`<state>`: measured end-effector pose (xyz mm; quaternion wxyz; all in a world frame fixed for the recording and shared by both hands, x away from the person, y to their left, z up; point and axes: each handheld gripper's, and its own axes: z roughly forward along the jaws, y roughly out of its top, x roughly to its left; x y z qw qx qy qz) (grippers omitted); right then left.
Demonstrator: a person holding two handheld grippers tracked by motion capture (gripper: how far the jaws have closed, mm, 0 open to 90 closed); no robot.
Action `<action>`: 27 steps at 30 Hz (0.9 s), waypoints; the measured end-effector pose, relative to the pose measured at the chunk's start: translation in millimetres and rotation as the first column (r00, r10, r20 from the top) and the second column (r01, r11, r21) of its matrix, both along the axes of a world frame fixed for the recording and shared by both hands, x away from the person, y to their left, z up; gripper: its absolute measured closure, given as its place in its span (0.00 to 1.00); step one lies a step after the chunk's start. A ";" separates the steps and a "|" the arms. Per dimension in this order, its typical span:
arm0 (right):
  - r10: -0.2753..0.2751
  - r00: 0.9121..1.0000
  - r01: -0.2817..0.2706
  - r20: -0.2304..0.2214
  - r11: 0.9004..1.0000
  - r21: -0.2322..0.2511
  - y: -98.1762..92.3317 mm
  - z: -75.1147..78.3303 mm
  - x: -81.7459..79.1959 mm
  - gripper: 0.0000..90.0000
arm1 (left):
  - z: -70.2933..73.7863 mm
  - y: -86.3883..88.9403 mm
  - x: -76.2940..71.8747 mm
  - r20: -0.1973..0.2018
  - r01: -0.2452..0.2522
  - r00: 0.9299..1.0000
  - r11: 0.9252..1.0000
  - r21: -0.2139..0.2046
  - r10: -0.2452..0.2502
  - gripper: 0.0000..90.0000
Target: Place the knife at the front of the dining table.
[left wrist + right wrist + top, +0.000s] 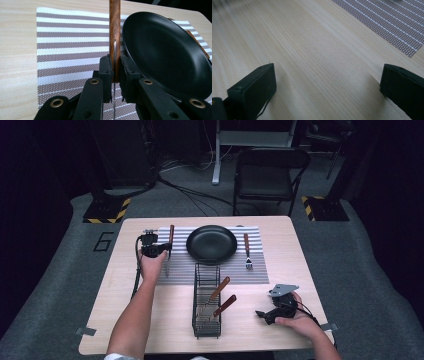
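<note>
A knife with a brown wooden handle (pixel 115 37) lies along the left part of the striped placemat (pixel 67 50), just left of the black plate (pixel 165 50). My left gripper (pixel 115 72) is shut on the knife where handle meets blade. The high view shows the left gripper (pixel 165 251) at the knife (pixel 170 235), beside the plate (pixel 211 243). My right gripper (pixel 261 315) stands open low over bare wood near the table's front right. In the right gripper view its jaws (pixel 327 85) are wide apart with nothing between them.
A fork with a wooden handle (pixel 247 251) lies on the placemat (pixel 260 270) right of the plate. A black wire basket (pixel 199 295) stands in front of the mat with two wooden-handled utensils (pixel 220 289) inside. A black chair (pixel 267 172) stands beyond the table.
</note>
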<state>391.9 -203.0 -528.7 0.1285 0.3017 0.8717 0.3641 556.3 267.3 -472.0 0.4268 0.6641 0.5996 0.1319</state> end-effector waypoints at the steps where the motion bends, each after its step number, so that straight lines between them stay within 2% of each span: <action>1: -0.001 1.000 0.001 0.000 1.000 0.000 0.0 0.0 0.0 0.00 | -0.7 0.5 0.4 -0.002 0.002 1.000 1.000 -0.001 -0.002 0.90; 10: 0.000 1.000 0.000 0.000 1.000 0.000 0.0 0.0 0.0 0.00 | -10.0 -3.3 6.5 -0.007 -0.023 1.000 1.000 -0.001 0.023 0.90; 18: 0.000 1.000 0.000 -0.001 1.000 0.000 0.0 0.1 0.0 0.00 | -23.4 -2.4 12.9 -0.034 -0.041 0.999 0.999 0.010 0.042 0.90; 24: 0.000 1.000 0.000 0.000 1.000 0.000 0.0 0.0 0.0 0.00 | -29.7 -4.9 16.5 -0.050 -0.078 0.996 0.997 -0.017 0.077 0.90; 27: 0.000 1.000 0.000 0.000 1.000 0.000 0.0 0.0 0.0 0.00 | -32.5 -7.3 18.4 -0.060 -0.088 0.994 0.996 -0.015 0.087 0.90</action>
